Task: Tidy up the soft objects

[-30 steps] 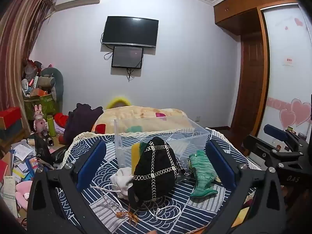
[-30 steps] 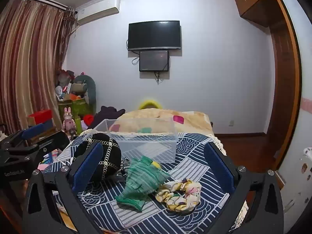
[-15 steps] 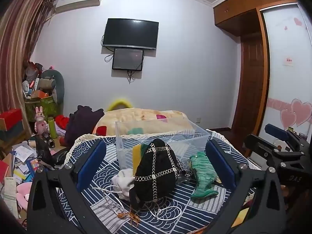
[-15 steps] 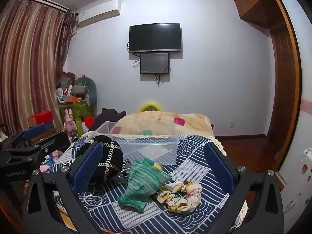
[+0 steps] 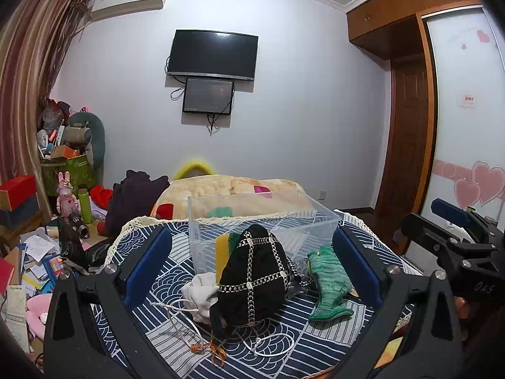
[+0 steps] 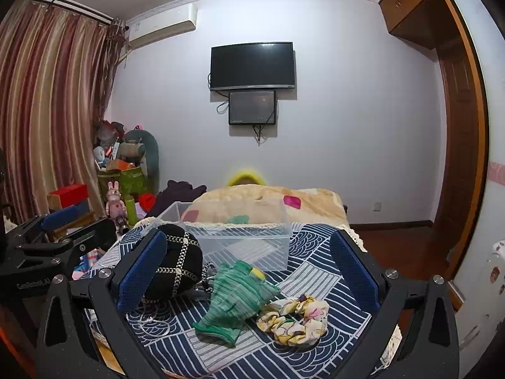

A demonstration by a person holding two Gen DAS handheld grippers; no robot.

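Note:
A clear plastic bin (image 5: 262,221) (image 6: 233,237) stands on a blue patterned cloth (image 5: 176,271) (image 6: 315,255). In front of it lie a black bag with chain trim (image 5: 252,274) (image 6: 176,262), a green knit piece (image 5: 328,281) (image 6: 236,297), a white cloth (image 5: 200,290), a yellow and green sponge (image 5: 222,251) and a floral scrunchie (image 6: 295,315). My left gripper (image 5: 252,271) is open and empty, above the bag. My right gripper (image 6: 246,271) is open and empty, above the green piece.
White cord (image 5: 189,312) and orange thread (image 5: 214,352) lie on the cloth. A beige blanket (image 5: 236,192) lies behind the bin. Clutter of toys, boxes and papers (image 5: 47,237) fills the left side. A wooden door (image 5: 407,145) is on the right.
Both grippers have tilted slightly, so the objects sit a little lower in view. Nothing on the cloth has moved.

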